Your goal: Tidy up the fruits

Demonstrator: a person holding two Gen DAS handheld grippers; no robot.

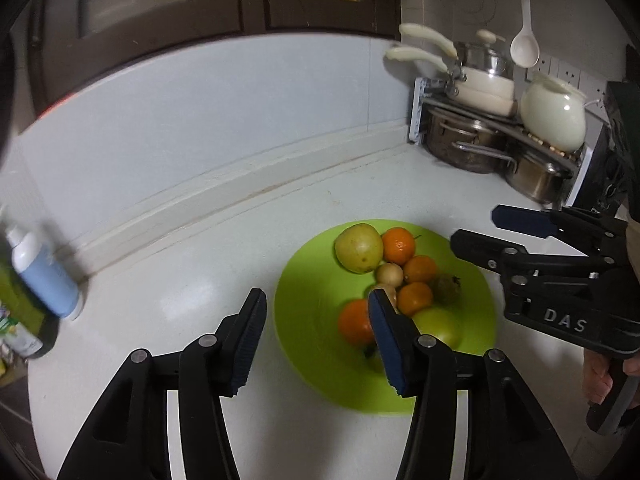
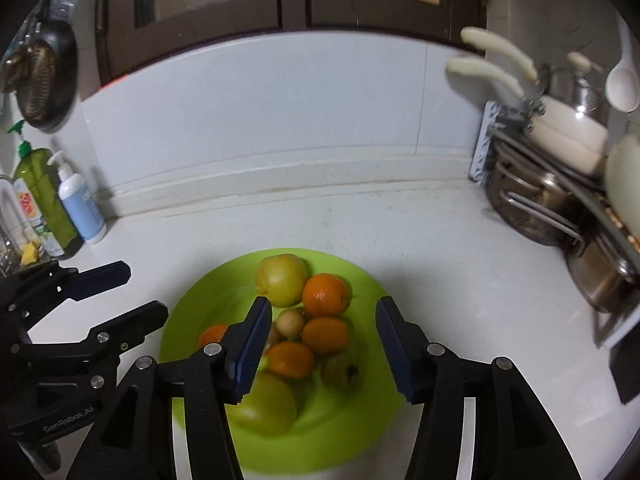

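Both ribbed-padded claws, left claw [image 1: 316,342] and right claw [image 2: 324,350], spread empty; beyond, round glossy fruits [image 2: 324,295] on smooth green plate [image 2: 192,320]

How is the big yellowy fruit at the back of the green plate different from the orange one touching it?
The yellow-green fruit is bigger and smooth-skinned; the orange fruit is smaller, bright orange, with dimpled peel. The yellow-green one lies farther back, the orange one to its right. Both are round and rest on the green plate.
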